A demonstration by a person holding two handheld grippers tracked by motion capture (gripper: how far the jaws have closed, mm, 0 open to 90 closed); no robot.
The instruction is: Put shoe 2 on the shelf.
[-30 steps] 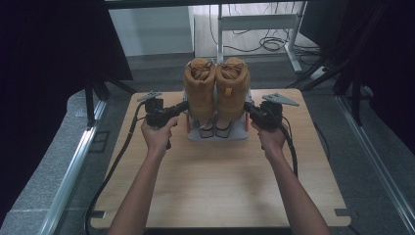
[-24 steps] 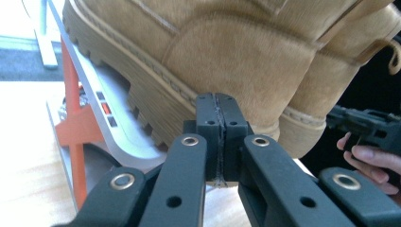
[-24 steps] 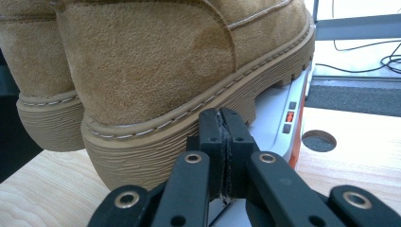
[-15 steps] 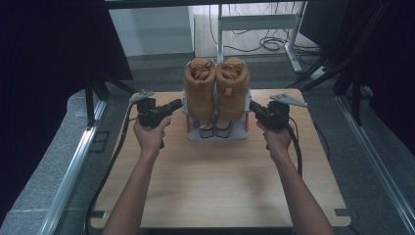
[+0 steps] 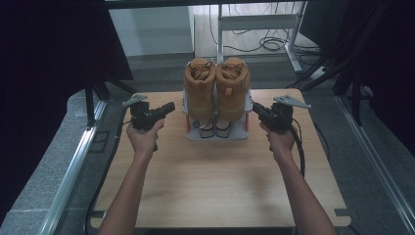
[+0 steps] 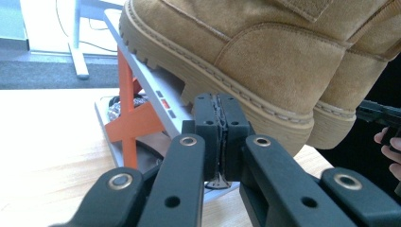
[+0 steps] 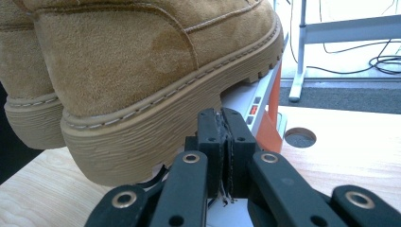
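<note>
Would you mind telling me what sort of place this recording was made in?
Probably a lab or recording workspace: a wooden table hemmed by black curtains, loose cables on the floor, and tan suede boots staged on a tilted rack.

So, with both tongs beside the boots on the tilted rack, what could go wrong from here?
1. The boots lean on a sloped rack; a sideways push might slide or tip them off.
2. The left tongs and right tongs are both shut with nothing between them, so they must open before any grasp; pushing in closed could shove the rack across the table.
3. The suede uppers look soft and rounded, so a pinch there may slip.
</note>
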